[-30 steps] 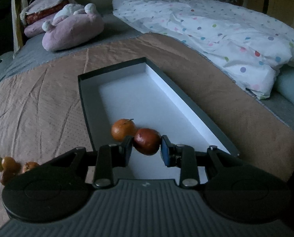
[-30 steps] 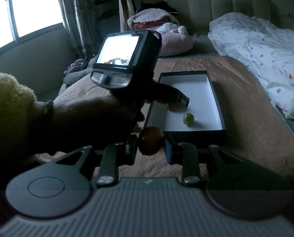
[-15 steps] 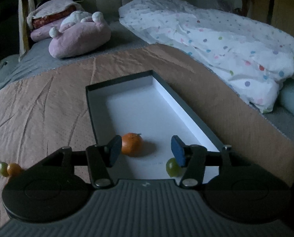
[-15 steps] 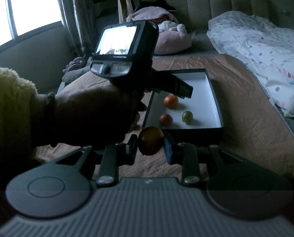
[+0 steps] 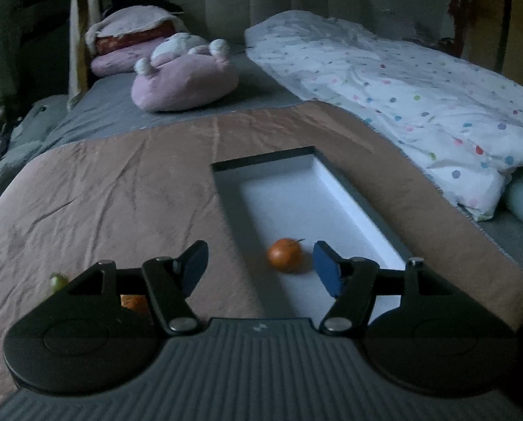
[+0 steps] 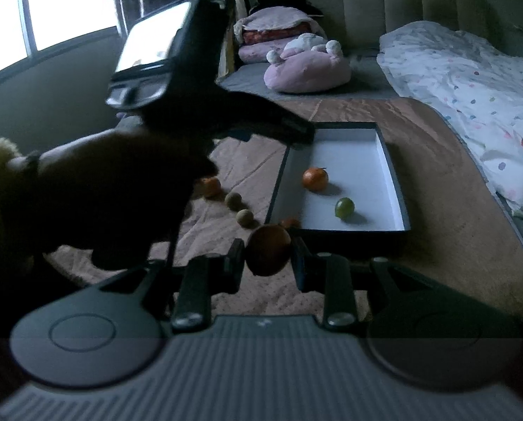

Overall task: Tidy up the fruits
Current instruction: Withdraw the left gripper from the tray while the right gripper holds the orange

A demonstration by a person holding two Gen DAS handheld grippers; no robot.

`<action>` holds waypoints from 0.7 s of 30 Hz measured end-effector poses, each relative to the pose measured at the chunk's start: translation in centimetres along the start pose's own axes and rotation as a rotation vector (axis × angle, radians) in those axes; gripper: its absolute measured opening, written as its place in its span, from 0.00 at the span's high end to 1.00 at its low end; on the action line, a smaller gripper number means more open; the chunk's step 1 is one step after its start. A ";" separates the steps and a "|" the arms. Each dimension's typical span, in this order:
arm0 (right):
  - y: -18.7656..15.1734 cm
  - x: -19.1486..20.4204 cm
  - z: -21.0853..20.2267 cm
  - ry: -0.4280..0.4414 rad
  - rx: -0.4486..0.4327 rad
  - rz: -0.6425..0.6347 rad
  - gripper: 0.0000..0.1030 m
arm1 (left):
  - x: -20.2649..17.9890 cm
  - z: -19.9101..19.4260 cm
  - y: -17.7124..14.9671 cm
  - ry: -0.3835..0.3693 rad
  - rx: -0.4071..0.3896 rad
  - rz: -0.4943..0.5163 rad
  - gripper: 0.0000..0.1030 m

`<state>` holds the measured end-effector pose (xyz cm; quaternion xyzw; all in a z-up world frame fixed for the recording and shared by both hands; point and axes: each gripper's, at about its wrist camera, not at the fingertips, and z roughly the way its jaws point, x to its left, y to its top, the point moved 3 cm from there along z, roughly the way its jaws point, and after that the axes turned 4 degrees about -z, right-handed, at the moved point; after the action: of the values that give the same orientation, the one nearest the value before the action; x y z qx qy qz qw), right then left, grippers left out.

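Observation:
A shallow dark box (image 5: 261, 157) with a white floor lies on the brown blanket. An orange (image 5: 285, 255) rests in it. My left gripper (image 5: 260, 263) hovers above the box's near left edge, jaws opening, nothing between the pads. In the right wrist view the box (image 6: 392, 175) holds the orange (image 6: 315, 179), a green fruit (image 6: 344, 207) and a small red fruit (image 6: 289, 222) in its near left corner. In front of the box my right gripper (image 6: 268, 263) is shut on a dark orange-red fruit (image 6: 268, 251).
Loose fruits lie on the blanket left of the box: an orange one (image 6: 211, 186) and two brownish ones (image 6: 233, 200). A hand (image 6: 121, 182) holding the left tool blocks the left side. A pink plush (image 5: 184, 80) and a dotted duvet (image 5: 419, 105) lie behind.
The left gripper let go of the red fruit inside the box, opened its jaws, and drew back, up and to the left. The right gripper kept still with its fruit.

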<state>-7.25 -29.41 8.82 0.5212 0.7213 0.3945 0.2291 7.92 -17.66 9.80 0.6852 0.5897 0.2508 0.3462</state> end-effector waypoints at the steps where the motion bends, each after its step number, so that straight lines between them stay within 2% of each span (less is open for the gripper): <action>1: 0.2 0.1 0.1 0.002 -0.001 -0.003 0.70 | 0.5 -0.4 -0.2 0.007 -0.001 -0.004 0.31; 9: 1.1 1.4 0.7 0.024 -0.001 -0.035 0.70 | 4.1 -3.0 -1.8 0.065 -0.009 -0.042 0.31; 21: 2.5 3.4 1.0 0.054 -0.013 -0.086 0.70 | 7.2 -5.7 -3.0 0.097 -0.030 -0.086 0.31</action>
<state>-6.27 -25.58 10.54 0.4774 0.7464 0.4028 0.2294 3.03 -9.39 10.60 0.6412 0.6308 0.2771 0.3379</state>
